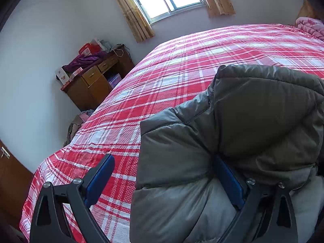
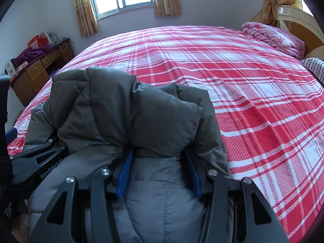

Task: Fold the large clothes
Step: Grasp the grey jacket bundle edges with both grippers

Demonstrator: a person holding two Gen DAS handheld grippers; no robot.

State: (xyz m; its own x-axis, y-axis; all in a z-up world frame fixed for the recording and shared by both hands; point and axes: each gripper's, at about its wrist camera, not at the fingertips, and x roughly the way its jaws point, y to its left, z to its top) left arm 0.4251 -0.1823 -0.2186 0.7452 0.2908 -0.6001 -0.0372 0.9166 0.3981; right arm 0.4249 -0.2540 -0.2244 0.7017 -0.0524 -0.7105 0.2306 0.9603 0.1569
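Note:
A grey padded jacket (image 1: pixel 253 109) lies bunched on the near part of the bed, its darker top fold heaped over a paler layer. My left gripper (image 1: pixel 164 160) stands wide open. Its left pad (image 1: pixel 99 180) hangs free over the bedspread, while its right pad (image 1: pixel 228 182) is tucked under the jacket's fold. In the right wrist view the jacket (image 2: pixel 129 105) fills the foreground. My right gripper (image 2: pixel 159 151) is shut on a thick puffed roll of it, and the fabric bulges over both blue pads (image 2: pixel 125 174). The left gripper's black body (image 2: pixel 36 156) shows at the jacket's left edge.
The bed carries a red and white plaid spread (image 2: pixel 253 101). A folded pink quilt (image 2: pixel 273 36) and a striped cloth (image 2: pixel 316 66) lie near the headboard on the right. A wooden desk (image 1: pixel 95 83) piled with boxes and purple cloth stands by the left wall under the window.

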